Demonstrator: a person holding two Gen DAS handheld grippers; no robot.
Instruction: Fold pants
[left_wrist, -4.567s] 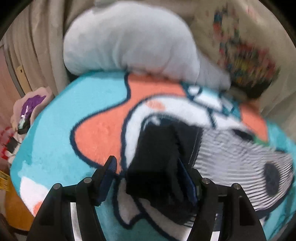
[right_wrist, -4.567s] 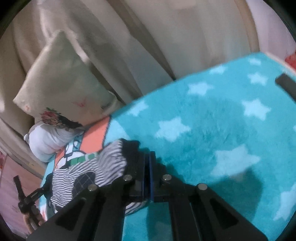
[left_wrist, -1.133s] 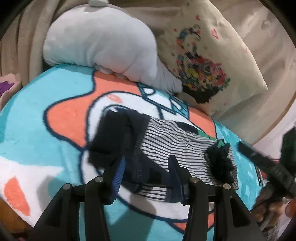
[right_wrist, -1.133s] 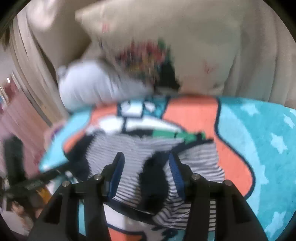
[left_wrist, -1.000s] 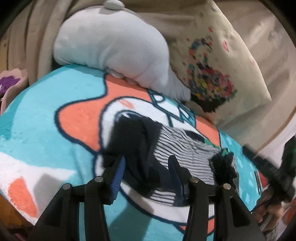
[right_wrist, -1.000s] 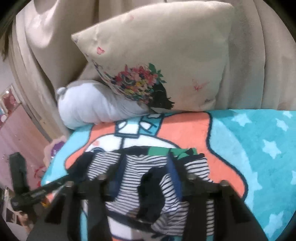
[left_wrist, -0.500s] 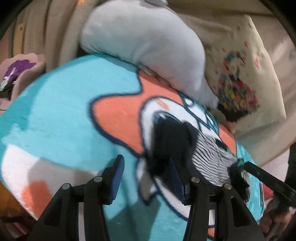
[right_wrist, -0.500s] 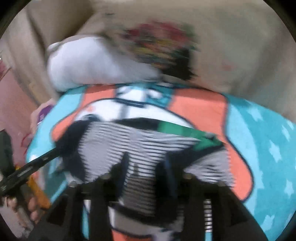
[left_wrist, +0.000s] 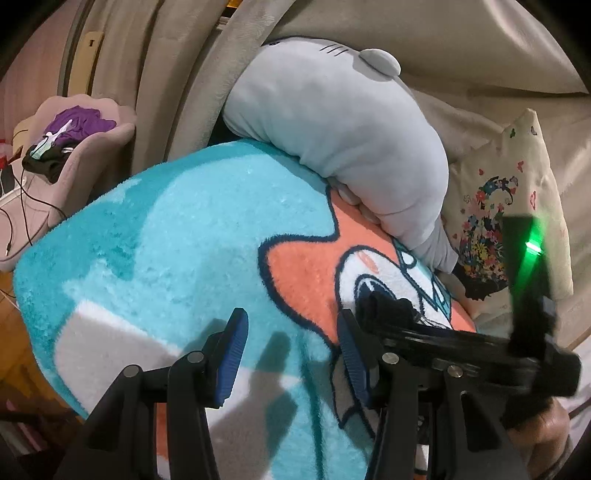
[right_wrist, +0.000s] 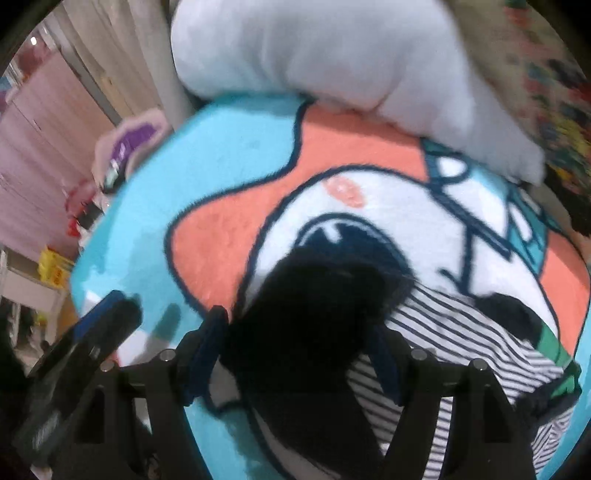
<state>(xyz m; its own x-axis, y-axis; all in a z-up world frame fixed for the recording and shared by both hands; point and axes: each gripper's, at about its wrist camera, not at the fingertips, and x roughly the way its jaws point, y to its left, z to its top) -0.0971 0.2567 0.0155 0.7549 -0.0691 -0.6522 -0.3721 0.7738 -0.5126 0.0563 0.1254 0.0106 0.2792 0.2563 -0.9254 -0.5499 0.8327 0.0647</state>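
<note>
The striped pants (right_wrist: 461, 343) lie bunched on the turquoise blanket (left_wrist: 166, 229) near a grey plush pillow (left_wrist: 332, 122). The left gripper (left_wrist: 291, 354) hangs open over bare blanket. The right gripper (right_wrist: 295, 354) has just been opening, its jaws apparently straddling the pants' dark end without pressing.

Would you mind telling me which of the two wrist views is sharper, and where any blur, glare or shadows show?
Left wrist view: sharp, fisheye-bent edges; the fingers' shadows fall on the fluffy turquoise cartoon blanket; a green light flares on the right gripper. Right wrist view: motion-blurred throughout, the grey plush pillow smeared, and the dark end of the striped navy-and-white pants reads as a featureless black patch.
</note>
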